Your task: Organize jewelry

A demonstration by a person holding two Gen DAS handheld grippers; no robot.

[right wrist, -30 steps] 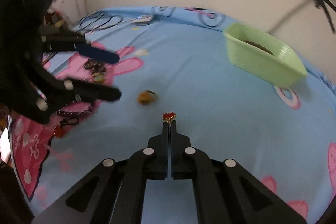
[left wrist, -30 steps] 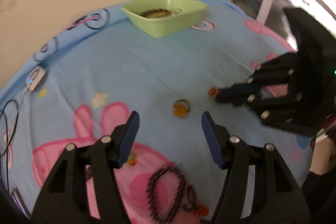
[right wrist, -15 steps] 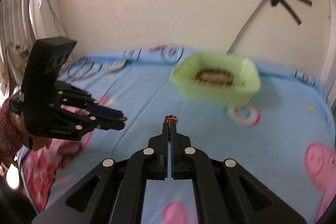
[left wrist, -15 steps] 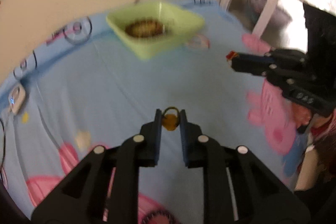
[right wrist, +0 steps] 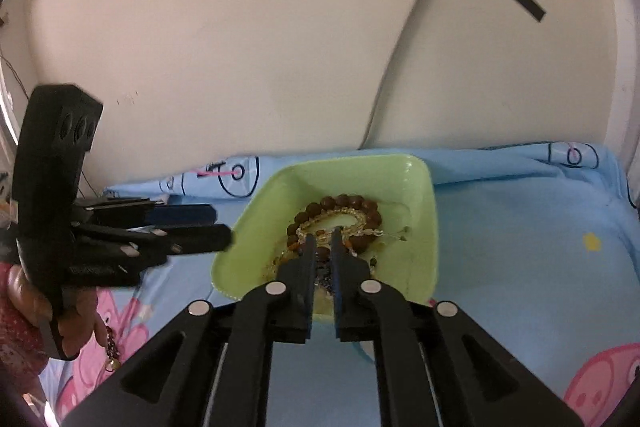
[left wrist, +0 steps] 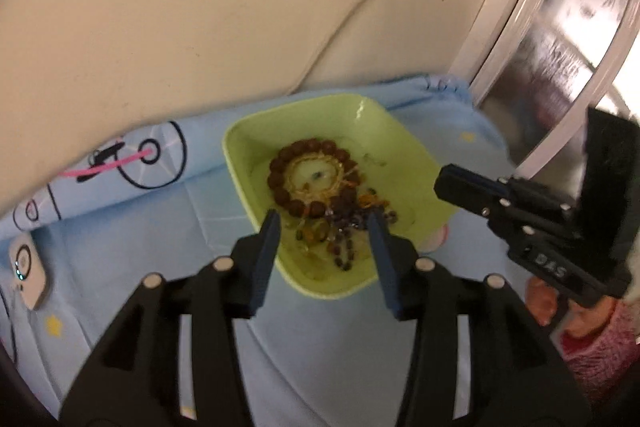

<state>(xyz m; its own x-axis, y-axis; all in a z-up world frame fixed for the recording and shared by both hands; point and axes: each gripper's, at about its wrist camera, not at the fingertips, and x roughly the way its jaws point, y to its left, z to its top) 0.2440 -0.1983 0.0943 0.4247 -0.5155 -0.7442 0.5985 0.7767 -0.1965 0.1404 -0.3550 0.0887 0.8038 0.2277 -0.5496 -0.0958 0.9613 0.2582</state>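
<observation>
Both grippers are now hovering over the green tray (left wrist: 240, 163), having carried their pieces from the bedsheet (right wrist: 520, 227). Left gripper (left wrist: 322, 227) is spread wide and empty; right gripper (right wrist: 323, 247) is parting slightly, nothing visibly pinched. Jewelry (left wrist: 316, 179) is lying directly below both, right one nearer.
</observation>
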